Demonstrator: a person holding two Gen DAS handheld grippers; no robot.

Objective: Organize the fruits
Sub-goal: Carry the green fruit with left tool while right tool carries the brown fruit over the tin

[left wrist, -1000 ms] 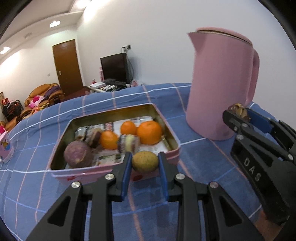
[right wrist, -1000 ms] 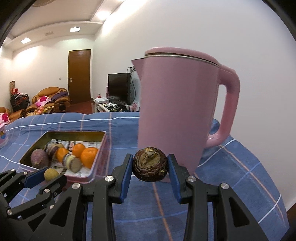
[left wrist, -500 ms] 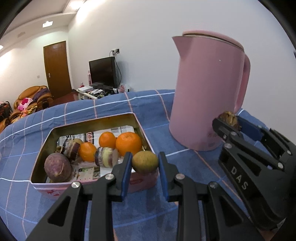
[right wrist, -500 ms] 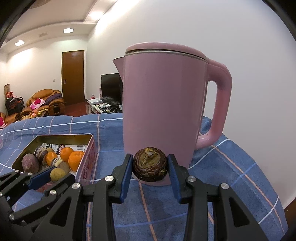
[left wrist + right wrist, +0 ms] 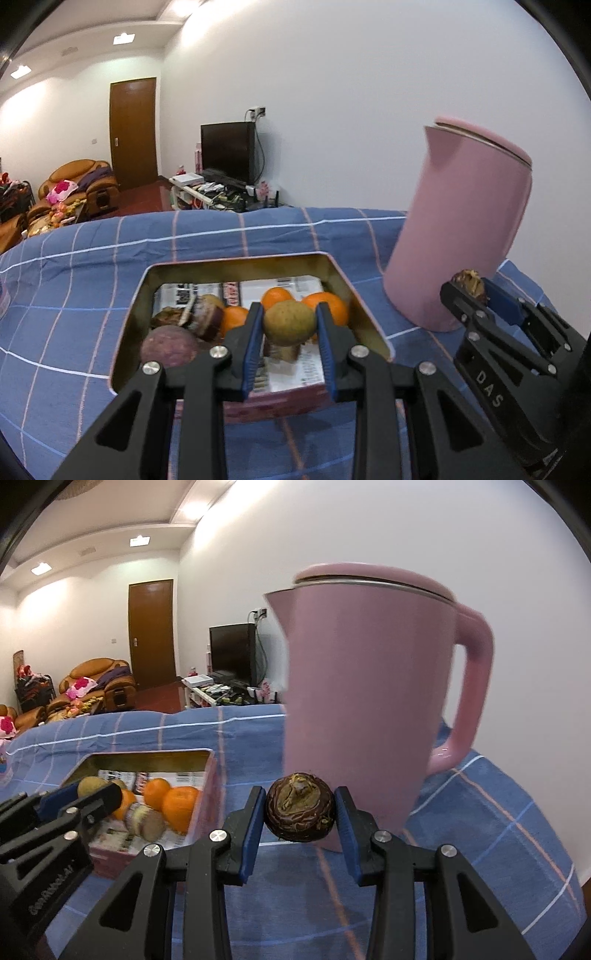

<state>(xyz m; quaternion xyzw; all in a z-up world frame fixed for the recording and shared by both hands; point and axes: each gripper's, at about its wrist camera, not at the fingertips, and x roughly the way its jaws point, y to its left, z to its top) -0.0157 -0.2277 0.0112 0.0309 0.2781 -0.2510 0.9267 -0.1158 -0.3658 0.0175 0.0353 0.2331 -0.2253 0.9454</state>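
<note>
Left claw point(image 5: 289, 325) grasping greenish-brown fruit point(image 5: 290, 323) above tin point(image 5: 369, 325); right claw point(image 5: 300, 808) grasping dark brown fruit point(image 5: 300, 806) near pink kettle point(image 5: 369, 701).

The cloth point(image 5: 92, 266) on the table is blue with a check of thin white and pale pink lines. The kettle point(image 5: 365, 701) is plain pink, with a silver line under its lid. The tin point(image 5: 369, 325) is gold inside and pink outside, and printed paper in white, black and red lies on its floor. In the tin, the oranges point(image 5: 181, 805) are bright orange and one round fruit point(image 5: 168, 349) at 9 o'clock is dull purple. The left gripper point(image 5: 289, 338) is black with blue pads and holds a yellow-green fruit point(image 5: 290, 322). The right gripper point(image 5: 300, 821) has the same colours and holds a dark brown fruit point(image 5: 300, 806) with an ochre top.
</note>
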